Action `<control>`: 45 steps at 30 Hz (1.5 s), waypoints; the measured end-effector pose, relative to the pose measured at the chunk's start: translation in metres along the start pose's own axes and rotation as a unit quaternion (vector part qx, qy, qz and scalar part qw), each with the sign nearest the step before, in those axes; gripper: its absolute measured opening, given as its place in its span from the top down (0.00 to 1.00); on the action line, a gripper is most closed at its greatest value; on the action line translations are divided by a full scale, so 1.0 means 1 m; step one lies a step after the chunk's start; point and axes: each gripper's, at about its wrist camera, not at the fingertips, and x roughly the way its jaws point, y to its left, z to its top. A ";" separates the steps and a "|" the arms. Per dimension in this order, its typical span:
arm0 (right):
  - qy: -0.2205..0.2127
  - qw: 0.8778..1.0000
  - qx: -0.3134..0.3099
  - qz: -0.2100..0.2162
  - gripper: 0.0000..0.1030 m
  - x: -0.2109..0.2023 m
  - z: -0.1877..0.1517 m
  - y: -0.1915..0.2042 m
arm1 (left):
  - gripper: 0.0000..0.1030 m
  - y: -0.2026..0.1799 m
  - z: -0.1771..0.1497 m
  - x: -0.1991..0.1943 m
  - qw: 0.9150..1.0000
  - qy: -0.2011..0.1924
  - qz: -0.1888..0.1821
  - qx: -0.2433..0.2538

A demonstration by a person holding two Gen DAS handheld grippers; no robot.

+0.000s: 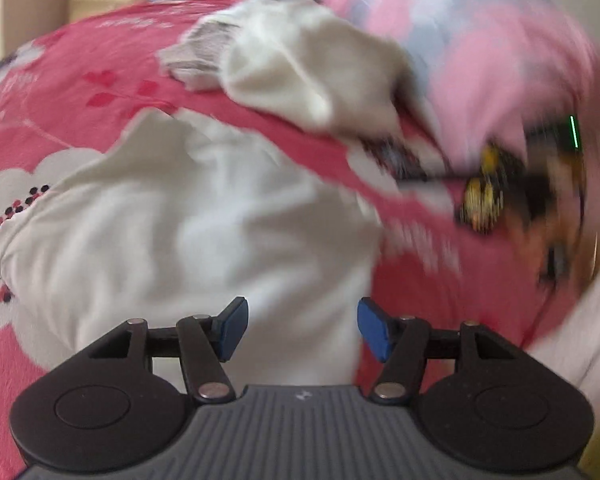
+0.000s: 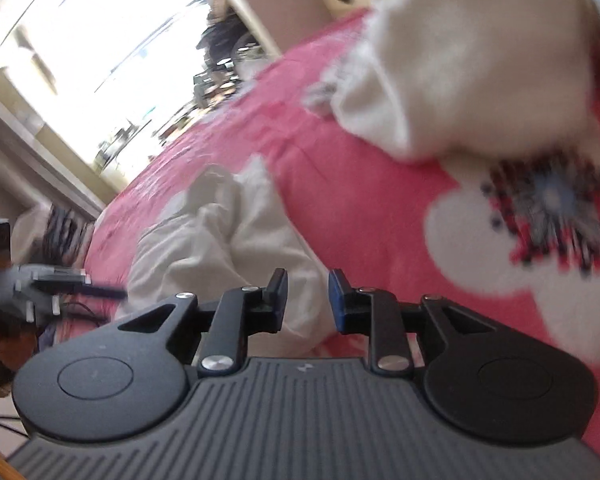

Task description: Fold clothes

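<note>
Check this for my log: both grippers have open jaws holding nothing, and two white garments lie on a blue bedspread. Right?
One detail is wrong: the bedspread is pink-red with white flowers, not blue, as both wrist views show. The rest holds: the left gripper and the right gripper have open jaws holding nothing, and a white garment and a cream garment lie on it.

A bed with a pink blanket [image 1: 60,92] with big white flowers fills both views. A crumpled white cloth [image 1: 172,220] lies on it mid-frame. A cream cloth [image 1: 300,64] lies further up.
</note>
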 end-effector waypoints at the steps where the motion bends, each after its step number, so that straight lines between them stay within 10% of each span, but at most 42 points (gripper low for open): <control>1: 0.007 1.000 -0.024 0.008 0.76 0.005 0.004 0.008 | 0.40 -0.011 -0.010 0.003 1.000 0.005 0.010 0.026; 6: 0.069 0.989 -0.123 0.051 0.74 0.051 0.015 0.043 | 0.40 -0.042 -0.044 0.014 0.992 0.004 0.062 0.110; 11: 0.126 0.978 -0.158 0.045 0.73 0.095 0.018 0.056 | 0.40 -0.038 -0.046 0.019 0.993 -0.004 0.069 0.094; 12: 0.128 0.979 -0.153 0.052 0.85 0.097 0.019 0.055 | 0.40 -0.037 -0.045 0.018 0.994 -0.007 0.069 0.088; 19: 0.027 0.983 -0.175 0.055 0.96 0.053 0.038 0.073 | 0.41 -0.037 -0.028 0.011 0.995 -0.049 0.052 0.069; 29: 0.012 0.986 -0.169 0.003 0.96 0.043 0.037 0.055 | 0.41 -0.034 -0.019 0.028 0.997 -0.051 0.029 0.053; 32: 0.067 0.984 -0.162 -0.027 0.95 0.065 0.024 0.034 | 0.41 -0.030 -0.023 0.040 0.998 -0.037 0.029 0.049; 45: 0.015 0.989 -0.147 0.032 0.66 0.079 0.089 0.037 | 0.41 -0.028 -0.030 0.051 0.999 -0.025 0.029 0.034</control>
